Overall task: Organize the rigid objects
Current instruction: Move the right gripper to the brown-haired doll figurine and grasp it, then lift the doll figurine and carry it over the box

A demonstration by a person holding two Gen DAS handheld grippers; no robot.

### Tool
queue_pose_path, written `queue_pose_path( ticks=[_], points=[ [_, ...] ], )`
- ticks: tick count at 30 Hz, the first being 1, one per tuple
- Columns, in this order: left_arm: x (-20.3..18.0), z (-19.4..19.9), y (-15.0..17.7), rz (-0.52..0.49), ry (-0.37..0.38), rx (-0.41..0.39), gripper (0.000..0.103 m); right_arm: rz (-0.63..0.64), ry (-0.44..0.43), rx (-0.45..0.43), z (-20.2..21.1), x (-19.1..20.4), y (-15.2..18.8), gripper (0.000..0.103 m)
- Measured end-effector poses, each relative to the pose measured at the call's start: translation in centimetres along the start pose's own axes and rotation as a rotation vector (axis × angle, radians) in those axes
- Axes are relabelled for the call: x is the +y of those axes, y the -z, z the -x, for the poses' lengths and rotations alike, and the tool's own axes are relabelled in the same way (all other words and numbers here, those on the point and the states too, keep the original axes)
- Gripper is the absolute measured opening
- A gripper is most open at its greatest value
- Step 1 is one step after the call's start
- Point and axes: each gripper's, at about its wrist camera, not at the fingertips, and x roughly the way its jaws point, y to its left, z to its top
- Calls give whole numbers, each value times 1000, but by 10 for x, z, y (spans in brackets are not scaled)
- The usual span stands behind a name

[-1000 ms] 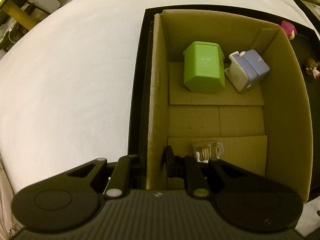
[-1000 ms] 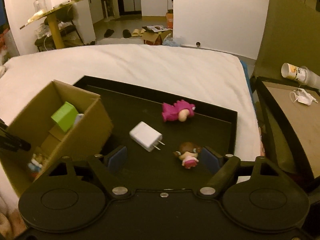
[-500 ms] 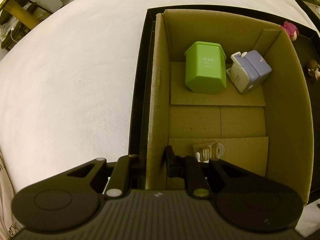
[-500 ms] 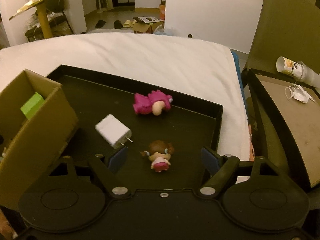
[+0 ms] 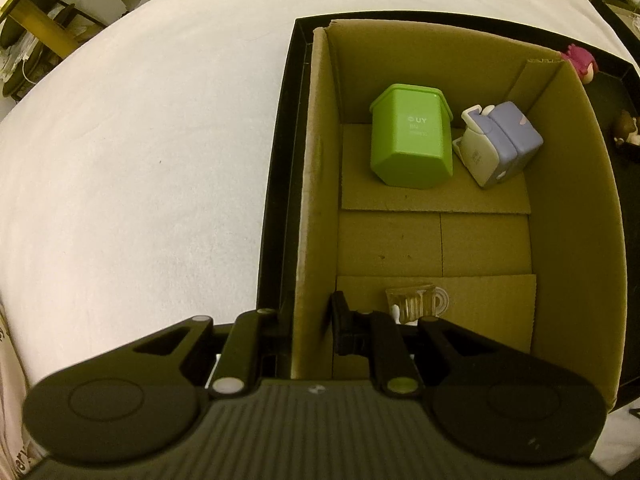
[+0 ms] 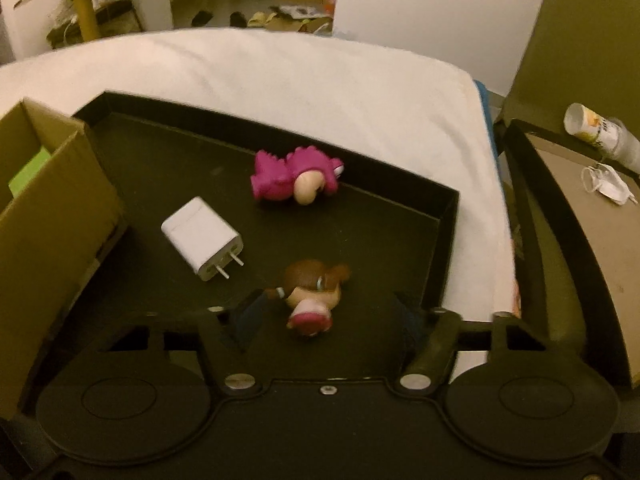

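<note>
Right, main risk: right gripper [image 6: 326,312] is spread wide around the brown-haired doll [image 6: 312,294], bottom centre of frame. Doll lies skewed, head rounded, so closing could squirt it sideways, maybe onto the charger [image 6: 202,238] just left of it. Pink doll [image 6: 294,182] sits well clear at mid frame. Left gripper [image 5: 310,326] pinches the box [image 5: 316,208] wall, lower centre; any tug tilts the box, and the green bin [image 5: 412,142], purple toy [image 5: 498,144] and glass mug [image 5: 418,304] inside slide. Tray [image 6: 448,216] rim near the right finger could snag it
</note>
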Motion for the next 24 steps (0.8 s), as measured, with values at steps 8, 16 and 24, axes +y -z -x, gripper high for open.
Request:
queue_pose_path(
  ticks=[8, 16, 24],
  points=[
    [3, -1, 3, -3, 12, -8, 15, 9, -51, 13, 9, 8, 3, 23],
    [2, -1, 6, -16, 15, -20, 14, 21, -68, -16, 28, 18, -2, 23],
    [2, 0, 8, -24, 22, -27, 14, 53, -80, -59, 53, 34, -17, 22]
  ],
)
